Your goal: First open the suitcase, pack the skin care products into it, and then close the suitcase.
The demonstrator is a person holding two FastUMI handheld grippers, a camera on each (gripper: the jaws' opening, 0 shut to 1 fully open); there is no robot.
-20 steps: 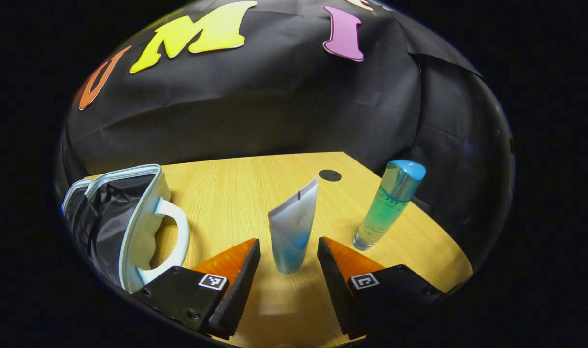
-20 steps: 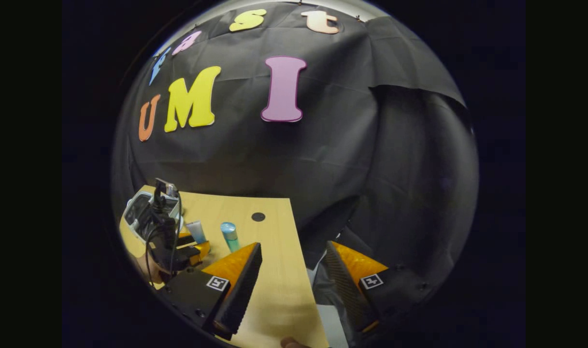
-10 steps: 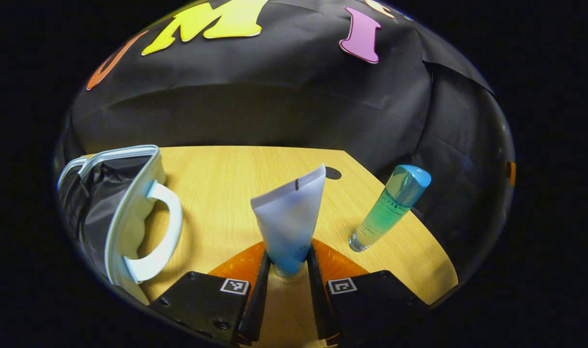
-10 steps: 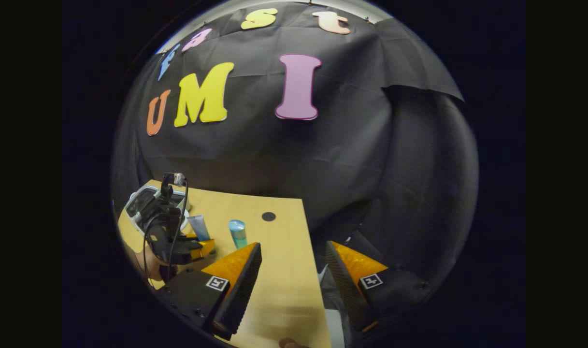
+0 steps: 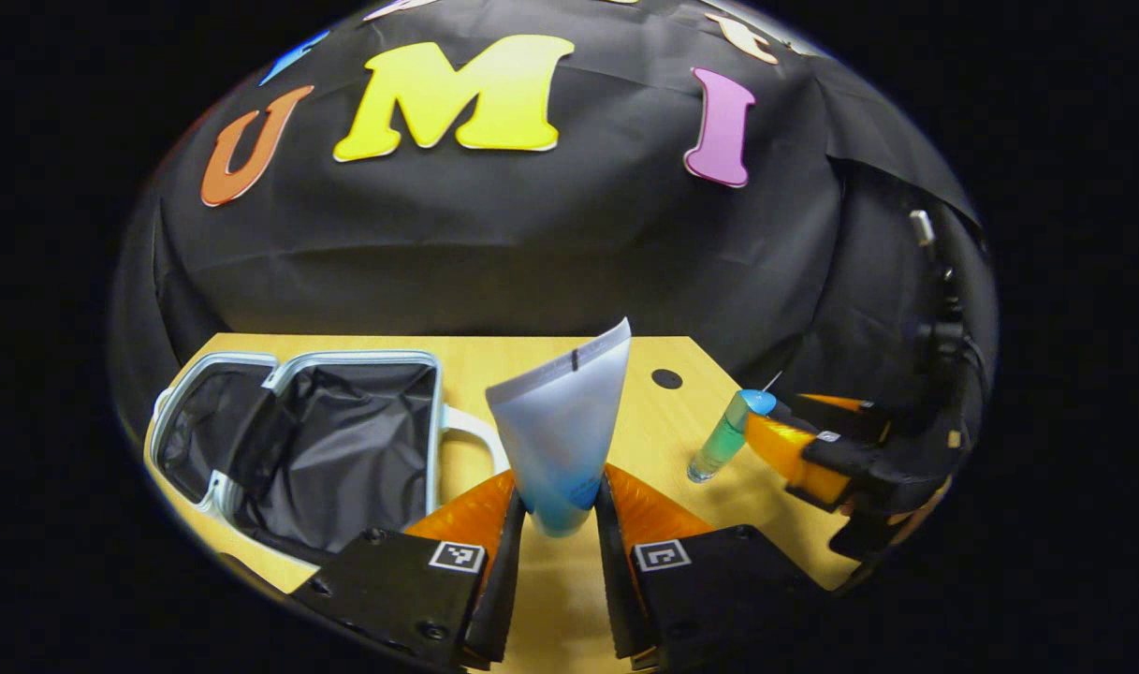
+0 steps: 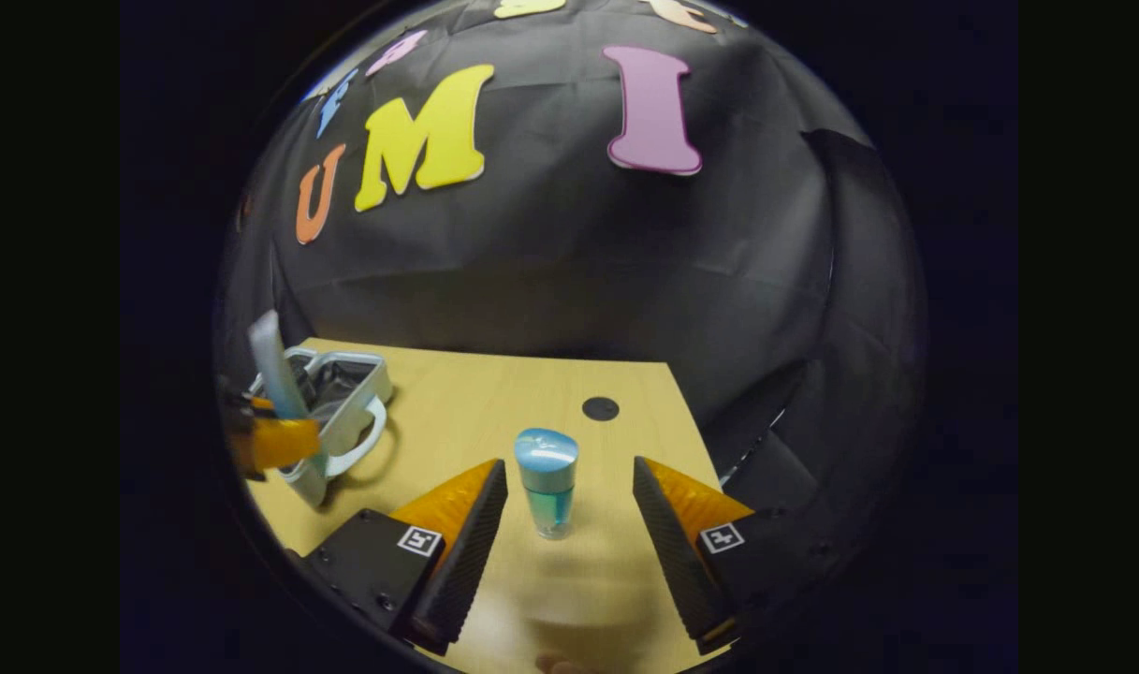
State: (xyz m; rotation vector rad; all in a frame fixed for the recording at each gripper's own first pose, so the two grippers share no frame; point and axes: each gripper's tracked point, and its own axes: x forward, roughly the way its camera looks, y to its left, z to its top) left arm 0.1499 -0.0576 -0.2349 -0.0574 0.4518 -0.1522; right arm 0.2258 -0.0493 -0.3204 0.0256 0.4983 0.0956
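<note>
Left gripper view: the left gripper (image 5: 562, 501) pinches a white-blue tube (image 5: 562, 426), lifted. At nine o'clock the suitcase (image 5: 298, 449) lies open, unpacked. Right gripper (image 6: 569, 510), fingers spread, straddles the standing green bottle (image 6: 547, 491) on the desk (image 6: 494, 412). Packing and closing remain. No label is legible.

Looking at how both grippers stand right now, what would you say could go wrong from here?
The left gripper pinches the tube only near its bottom end, so its long top may swing or slip on the way to the open suitcase. The right gripper is open around the upright bottle; a finger that nudges it off-centre could tip the narrow bottle on the table.
</note>
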